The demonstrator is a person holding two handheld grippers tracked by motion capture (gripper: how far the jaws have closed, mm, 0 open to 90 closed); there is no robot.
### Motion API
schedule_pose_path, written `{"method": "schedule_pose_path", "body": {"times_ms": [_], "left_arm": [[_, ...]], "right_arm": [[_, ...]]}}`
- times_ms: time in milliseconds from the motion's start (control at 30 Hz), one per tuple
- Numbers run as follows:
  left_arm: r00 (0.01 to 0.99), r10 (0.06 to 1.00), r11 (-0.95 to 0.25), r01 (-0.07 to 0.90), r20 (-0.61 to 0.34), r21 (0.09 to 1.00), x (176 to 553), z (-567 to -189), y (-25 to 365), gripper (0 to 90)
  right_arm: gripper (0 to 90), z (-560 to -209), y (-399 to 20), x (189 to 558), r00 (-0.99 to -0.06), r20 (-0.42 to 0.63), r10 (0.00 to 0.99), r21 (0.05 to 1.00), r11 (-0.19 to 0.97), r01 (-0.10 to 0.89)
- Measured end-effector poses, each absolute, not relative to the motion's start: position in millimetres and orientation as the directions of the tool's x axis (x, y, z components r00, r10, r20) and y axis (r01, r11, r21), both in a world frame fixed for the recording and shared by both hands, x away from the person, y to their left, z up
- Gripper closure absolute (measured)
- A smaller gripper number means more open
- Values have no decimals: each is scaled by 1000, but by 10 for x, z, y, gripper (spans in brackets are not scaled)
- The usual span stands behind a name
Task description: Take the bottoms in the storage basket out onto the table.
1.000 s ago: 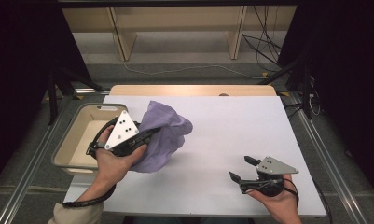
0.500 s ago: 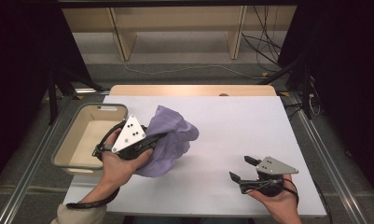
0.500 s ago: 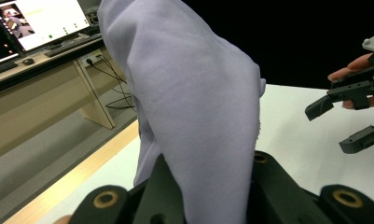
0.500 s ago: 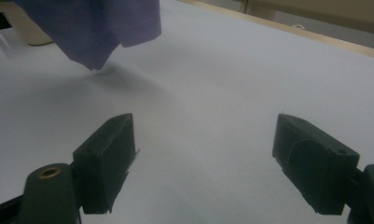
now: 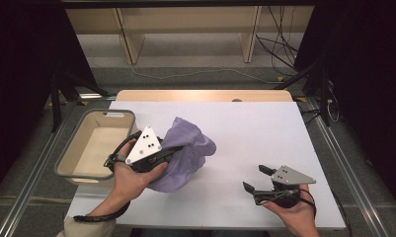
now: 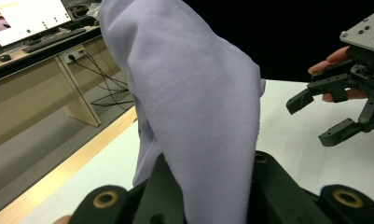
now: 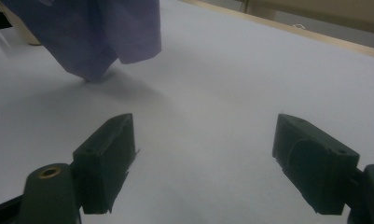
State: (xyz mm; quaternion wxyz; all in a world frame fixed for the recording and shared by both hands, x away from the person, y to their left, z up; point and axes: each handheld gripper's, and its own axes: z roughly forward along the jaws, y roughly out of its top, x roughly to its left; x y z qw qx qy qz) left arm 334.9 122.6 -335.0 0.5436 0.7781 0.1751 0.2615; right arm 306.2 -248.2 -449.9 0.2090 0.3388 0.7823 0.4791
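1. The left hand-held gripper [image 5: 170,150] is clamped tight on a fold of the lilac cloth [image 5: 188,153]. In the left gripper view the fabric [image 6: 198,102] rises straight out from between the jaws. The cloth hangs lifted above the white surface [image 5: 255,133], just right of the beige bin [image 5: 74,158], with its lower corner close to the surface or perhaps brushing it; the shadow in the right gripper view makes that hard to call.
2. The right hand-held gripper [image 5: 258,178] rests low at the near right, jaws spread wide with nothing between them [image 7: 201,158], well apart from the cloth [image 7: 96,37].
3. Risk: only a narrow fold seems pinched, so a quick swing could let the fabric slide out and drop in a heap.
4. Risk: if the cloth is meant for the bin, the trailing corner could catch on the rim and drape half outside.
5. Risk: the right gripper, reaching in to help, could grab a bunched layer instead of an edge.
6. Compared with a second ago, the left hand sits slightly nearer the person and the cloth billows more to the right; the right hand is unmoved.
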Motion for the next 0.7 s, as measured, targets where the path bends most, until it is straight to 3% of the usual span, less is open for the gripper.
{"method": "schedule_pose_path", "body": {"times_ms": [700], "left_arm": [[854, 480, -370, -8, 198, 929, 3287, -3420, 1011, 840]], "right_arm": [[221, -4500, -2476, 3060, -684, -2, 730, 889, 314, 332]]}}
